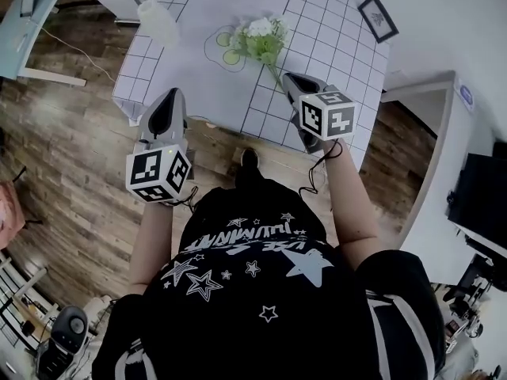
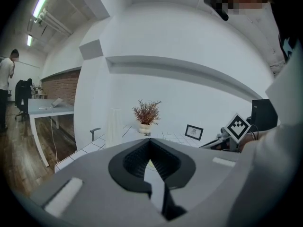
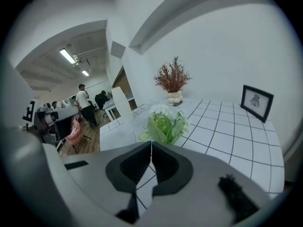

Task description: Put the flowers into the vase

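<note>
Both your left gripper (image 1: 173, 95) and right gripper (image 1: 289, 78) are closed and empty; arrive unopened and you could shove the flowers (image 1: 260, 38), upper centre, away.

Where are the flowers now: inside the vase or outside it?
Outside. The flowers lie on the table, apart from the vase, which stands upright to their left in the head view.

One worktop (image 1: 317, 22) carries one bunch of flowers (image 1: 261, 38), one tall white vase (image 1: 157, 20), one framed picture (image 1: 378, 17) and one potted plant (image 3: 173, 78) (reddish twigs in a pale pot). There are two claws: the left claw (image 1: 173, 95) and the right claw (image 1: 290, 79).
</note>
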